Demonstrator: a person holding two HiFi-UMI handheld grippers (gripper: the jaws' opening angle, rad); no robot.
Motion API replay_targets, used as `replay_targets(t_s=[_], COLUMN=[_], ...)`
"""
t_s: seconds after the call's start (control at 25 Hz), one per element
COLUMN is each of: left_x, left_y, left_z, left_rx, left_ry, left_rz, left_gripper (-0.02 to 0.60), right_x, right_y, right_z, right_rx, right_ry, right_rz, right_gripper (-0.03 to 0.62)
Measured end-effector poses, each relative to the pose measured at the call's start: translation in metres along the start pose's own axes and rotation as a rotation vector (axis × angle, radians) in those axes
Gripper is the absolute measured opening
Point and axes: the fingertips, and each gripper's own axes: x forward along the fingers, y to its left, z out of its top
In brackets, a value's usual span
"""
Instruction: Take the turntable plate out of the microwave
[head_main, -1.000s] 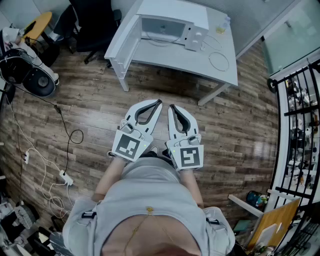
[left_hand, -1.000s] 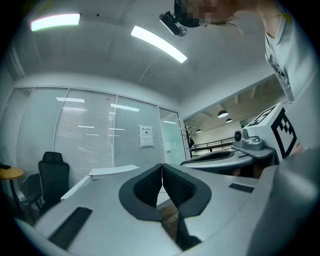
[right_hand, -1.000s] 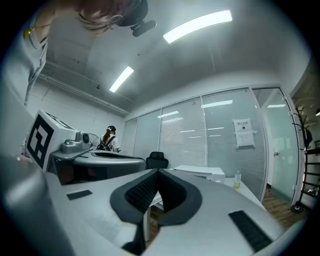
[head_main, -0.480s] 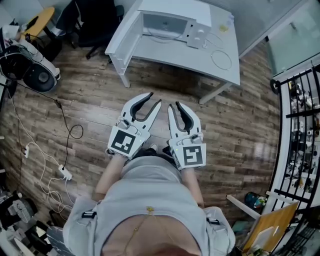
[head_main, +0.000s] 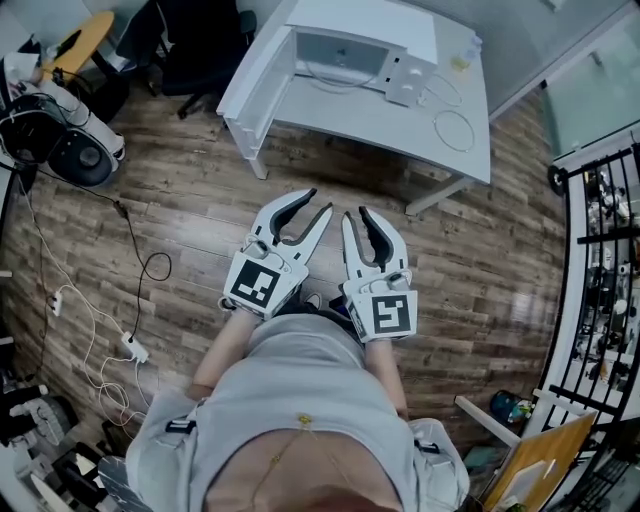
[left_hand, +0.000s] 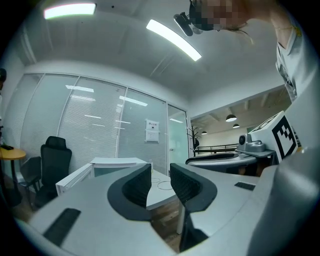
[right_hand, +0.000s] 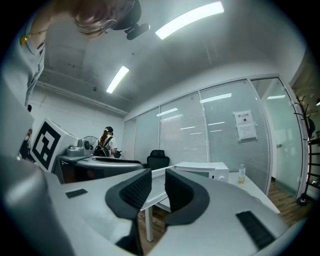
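Observation:
A white microwave (head_main: 355, 50) stands on a white table (head_main: 400, 120) at the top of the head view, its door (head_main: 258, 75) swung open to the left. A faint curved rim at the cavity's mouth may be the glass turntable plate (head_main: 335, 78); I cannot tell for sure. Both grippers are held level in front of the person, well short of the table. My left gripper (head_main: 318, 200) is open a little and empty. The jaws of my right gripper (head_main: 357, 212) are opening, with nothing between them. The microwave (left_hand: 117, 162) (right_hand: 200, 170) lies far beyond both sets of jaws.
A small bottle (head_main: 465, 55) and a looped white cable (head_main: 455, 128) lie on the table's right part. A black office chair (head_main: 195, 40) stands left of the table. Cords and a power strip (head_main: 130, 345) trail over the wooden floor at left. A black railing (head_main: 600, 250) lines the right.
Both grippers' jaws, shut a second ago, now stand slightly parted. Both hands have shifted a little, still side by side.

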Motion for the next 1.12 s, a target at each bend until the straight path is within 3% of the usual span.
replay_targets(t_s=[0.64,1.12], left_x=[0.101,0.134], left_y=[0.092,0.136], left_z=[0.000,-0.011], left_rx=[0.003,-0.033], left_ry=[0.022,0.032], left_rz=[-0.115,-0.167], left_gripper=[0.121,0.121], right_x=[0.118,0.171], right_y=[-0.061,-0.081], right_z=[-0.005,-0.012], right_rx=[-0.006,-0.003], right_ry=[0.032,0.057], right_rz=[-0.110,-0.182], right_gripper=[0.091,0.091])
